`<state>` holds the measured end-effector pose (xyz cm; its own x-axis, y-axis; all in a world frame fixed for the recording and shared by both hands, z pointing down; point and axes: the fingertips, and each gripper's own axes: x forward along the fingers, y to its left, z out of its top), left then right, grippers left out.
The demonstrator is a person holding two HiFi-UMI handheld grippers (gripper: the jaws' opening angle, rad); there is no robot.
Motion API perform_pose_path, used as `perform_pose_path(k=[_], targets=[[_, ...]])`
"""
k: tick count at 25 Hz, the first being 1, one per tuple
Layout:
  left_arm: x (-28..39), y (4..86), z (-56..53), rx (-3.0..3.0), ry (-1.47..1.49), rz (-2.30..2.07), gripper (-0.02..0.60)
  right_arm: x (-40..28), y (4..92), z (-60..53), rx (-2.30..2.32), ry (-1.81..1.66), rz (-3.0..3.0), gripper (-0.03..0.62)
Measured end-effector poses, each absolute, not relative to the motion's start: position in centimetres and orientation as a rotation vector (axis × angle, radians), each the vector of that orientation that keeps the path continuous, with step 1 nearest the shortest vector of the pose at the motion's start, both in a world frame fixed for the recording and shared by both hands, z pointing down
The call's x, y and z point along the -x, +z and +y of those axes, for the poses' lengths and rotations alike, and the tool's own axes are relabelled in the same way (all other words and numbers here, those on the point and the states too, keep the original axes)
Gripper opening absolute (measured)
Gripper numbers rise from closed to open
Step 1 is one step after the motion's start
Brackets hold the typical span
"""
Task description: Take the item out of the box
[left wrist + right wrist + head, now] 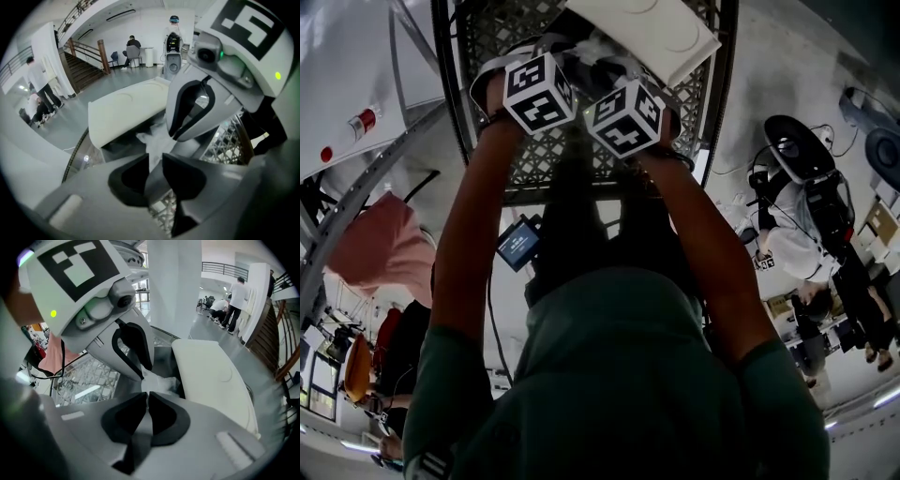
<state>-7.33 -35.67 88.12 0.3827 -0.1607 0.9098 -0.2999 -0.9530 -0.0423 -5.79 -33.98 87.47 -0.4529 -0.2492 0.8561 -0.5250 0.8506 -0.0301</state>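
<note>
Between the jaws of the right gripper [146, 401], nearest its camera, sits a thin fold of the white wrapping [157, 383]. The pads stand almost together and pinch that fold, a fine grip that suits a light, crumpled sheet. The left gripper [155, 161] works from the other side. Its jaws are about half apart, and a thicker bunch of the same wrapping fills the gap, so they appear closed on it rather than standing idle. The two tools meet nearly nose to nose, probably so that the soft bundle rises evenly instead of tearing or slipping out of one pinch.

Just beyond the fingertips the wrapped item is still down inside the box [115, 147], its crumpled top poking above the dark walls. What lies under the wrapping does not show. The white lid [211, 376] is hinged back and leans away from the grippers, which leaves the opening free for a straight lift. I judge the task to be at the grasp, with the lift not yet made.

The box rests on a metal mesh table [534, 159], seen through from above in the head view. Farther off lies an open hall with a staircase [79, 70] and several people standing or seated, well apart from the work.
</note>
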Motion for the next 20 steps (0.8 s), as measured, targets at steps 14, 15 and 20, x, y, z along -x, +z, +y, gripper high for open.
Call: perform_pose_path(k=[14, 15, 20], targets=[[8.2, 83.3, -35.6, -2.594, 1.505, -0.614, 0.005, 6.4, 81.4, -33.2, -0.575, 0.325, -2.157, 0.015], [8.3, 82.6, -35.5, -2.597, 1.490, -0.631, 0.003, 6.5, 80.8, -33.0, -0.574, 0.320, -2.166, 0.015], [8.7, 79.3, -35.0, -2.615, 1.444, -0.710, 0.003, 6.7, 77.5, -32.1, -0.567, 0.291, -2.203, 0.014]])
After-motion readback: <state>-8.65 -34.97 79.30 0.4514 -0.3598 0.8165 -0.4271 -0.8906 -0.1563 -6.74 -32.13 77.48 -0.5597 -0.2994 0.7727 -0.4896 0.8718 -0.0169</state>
